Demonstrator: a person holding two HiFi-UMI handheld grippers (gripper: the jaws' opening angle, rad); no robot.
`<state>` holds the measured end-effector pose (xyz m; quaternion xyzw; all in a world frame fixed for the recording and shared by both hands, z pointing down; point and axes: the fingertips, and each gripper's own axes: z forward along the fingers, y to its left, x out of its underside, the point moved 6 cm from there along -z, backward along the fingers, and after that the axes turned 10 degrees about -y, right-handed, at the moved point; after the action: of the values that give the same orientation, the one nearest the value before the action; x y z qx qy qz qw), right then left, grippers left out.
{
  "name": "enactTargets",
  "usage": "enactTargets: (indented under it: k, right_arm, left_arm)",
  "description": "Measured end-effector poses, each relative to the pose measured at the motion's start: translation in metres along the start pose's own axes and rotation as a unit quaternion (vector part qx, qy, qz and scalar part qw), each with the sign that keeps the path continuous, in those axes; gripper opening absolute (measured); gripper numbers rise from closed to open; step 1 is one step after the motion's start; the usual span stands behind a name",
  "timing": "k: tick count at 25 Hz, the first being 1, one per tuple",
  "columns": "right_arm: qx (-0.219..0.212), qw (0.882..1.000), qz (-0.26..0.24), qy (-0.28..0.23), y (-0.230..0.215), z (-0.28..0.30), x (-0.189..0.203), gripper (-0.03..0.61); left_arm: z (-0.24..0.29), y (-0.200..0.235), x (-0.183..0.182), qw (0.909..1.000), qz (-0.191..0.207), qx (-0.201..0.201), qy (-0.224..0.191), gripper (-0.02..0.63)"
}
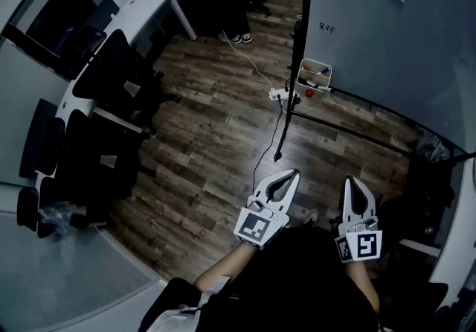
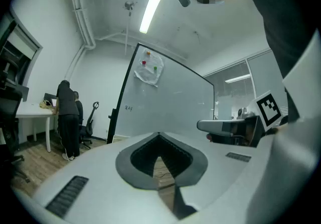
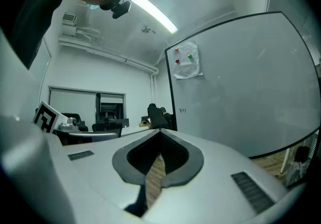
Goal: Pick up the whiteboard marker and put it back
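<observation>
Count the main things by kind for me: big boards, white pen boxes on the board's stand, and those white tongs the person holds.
Large whiteboard on a black frame: 1
Small white pen box: 1
White plastic tongs: 2, the left tongs and the right tongs, both shut and empty
Total: 4

Head steeply down — whiteboard (image 1: 387,40) in all

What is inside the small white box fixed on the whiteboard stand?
Marker-like sticks stand in the box, one with a bluish end. Its walls hide their lower parts and the bottom.
</observation>
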<state>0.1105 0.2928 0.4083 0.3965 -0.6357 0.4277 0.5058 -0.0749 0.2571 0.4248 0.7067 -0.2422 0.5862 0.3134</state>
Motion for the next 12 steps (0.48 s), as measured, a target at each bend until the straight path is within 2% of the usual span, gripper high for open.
enactTargets:
  k: [12]
  right_arm:
    - [0.008, 1.0, 0.014, -0.004, 0.02, 0.009, 0.006, 0.008]
  left_arm:
    - [-0.012, 0.021, -0.002, 0.9999, -0.012, 0.003, -0.002, 0.008]
